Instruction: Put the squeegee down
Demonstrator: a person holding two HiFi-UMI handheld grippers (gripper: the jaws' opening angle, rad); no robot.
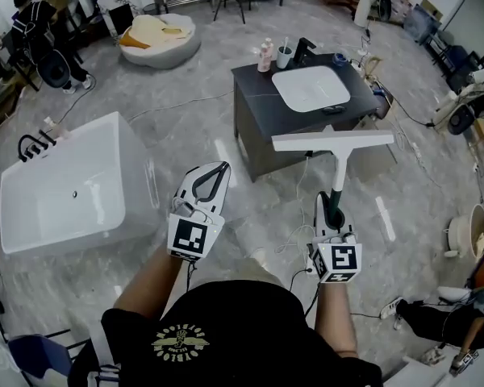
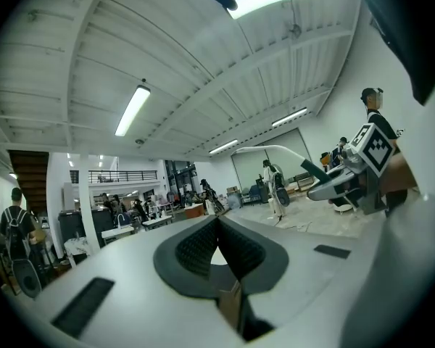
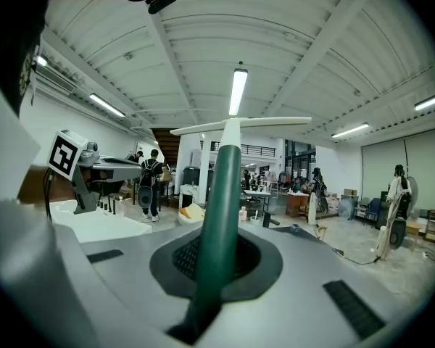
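The squeegee (image 1: 332, 139) has a white blade across the top and a dark green handle. My right gripper (image 1: 333, 201) is shut on that handle and holds it out level over the floor, blade farthest from me. In the right gripper view the handle (image 3: 221, 194) rises between the jaws with the blade (image 3: 239, 125) on top. My left gripper (image 1: 223, 168) hovers to the left of it, shut with nothing in it, and its pads meet in the left gripper view (image 2: 217, 223). That view also shows the squeegee (image 2: 275, 149) off to the right.
A dark vanity (image 1: 254, 111) with a white basin (image 1: 310, 87), bottles and a black tap stands just beyond the blade. A white bathtub (image 1: 64, 184) sits on the left and a round tub (image 1: 157, 39) farther back. Cables run over the grey marble floor. People stand at the room's edges.
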